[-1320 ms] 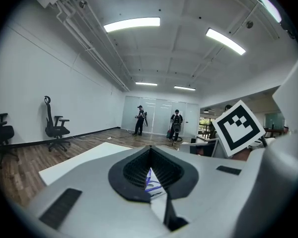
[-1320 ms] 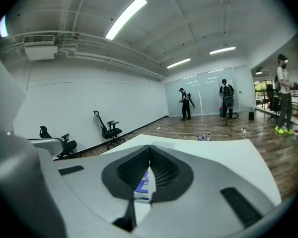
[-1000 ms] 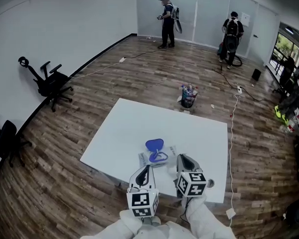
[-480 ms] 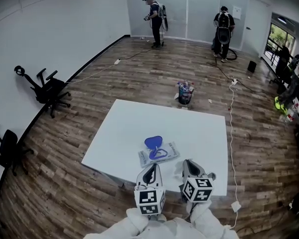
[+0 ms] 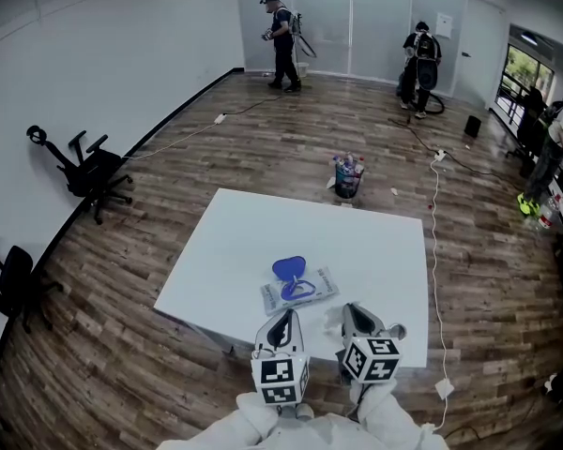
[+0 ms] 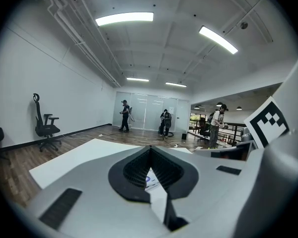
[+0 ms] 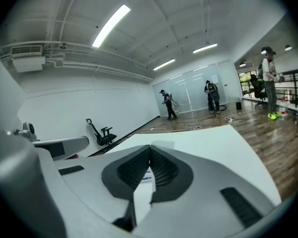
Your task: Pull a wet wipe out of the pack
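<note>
Desk (image 5: 375, 242): pack (image 5: 300, 292), blue lid (image 5: 289, 269) raised. Left tool (image 5: 283, 317) and right tool (image 5: 354, 310) near pack, not touching it; both clenched, empty.

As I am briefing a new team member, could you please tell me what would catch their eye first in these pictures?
The white table fills the middle of the wood floor, with the wet wipe pack near its front edge, its blue lid flipped open. Nearer the camera, the left gripper and right gripper point toward it, jaws shut and empty.
</note>
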